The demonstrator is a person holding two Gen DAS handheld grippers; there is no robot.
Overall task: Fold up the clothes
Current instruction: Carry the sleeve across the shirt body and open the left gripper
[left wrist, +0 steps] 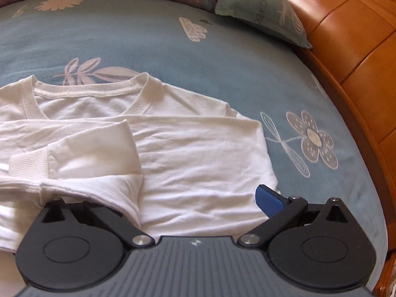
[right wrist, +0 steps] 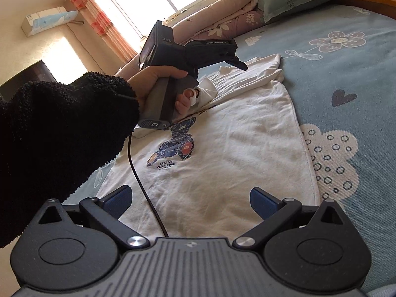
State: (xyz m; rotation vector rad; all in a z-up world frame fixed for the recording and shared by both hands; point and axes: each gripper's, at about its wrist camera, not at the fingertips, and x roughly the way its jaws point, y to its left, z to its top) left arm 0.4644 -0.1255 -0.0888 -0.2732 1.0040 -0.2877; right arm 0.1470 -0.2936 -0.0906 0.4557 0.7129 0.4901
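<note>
On the blue floral bedsheet (left wrist: 153,37), white sweatshirt (left wrist: 198,153) laid flat, left gripper (left wrist: 198,205) spread wide over its folded sleeve, right gripper (right wrist: 190,200) spread above the hem, open sheet beside, wooden bedframe (left wrist: 351,44) bounding one edge.

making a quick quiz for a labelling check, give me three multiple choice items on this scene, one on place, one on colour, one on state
1. Where does the white sweatshirt lie?
A. on the blue bedsheet
B. on a chair
C. on the floor

2. What colour is the sleeve of the person's left arm?
A. red
B. black
C. yellow

3. How do the jaws of the right gripper stand?
A. shut on the hem
B. shut, empty
C. open, apart

Answers: 1 A, the flowered sheet surrounds it; 2 B, dark fleece ends at the wrist; 3 C, bare cloth shows between the blue pads.
</note>
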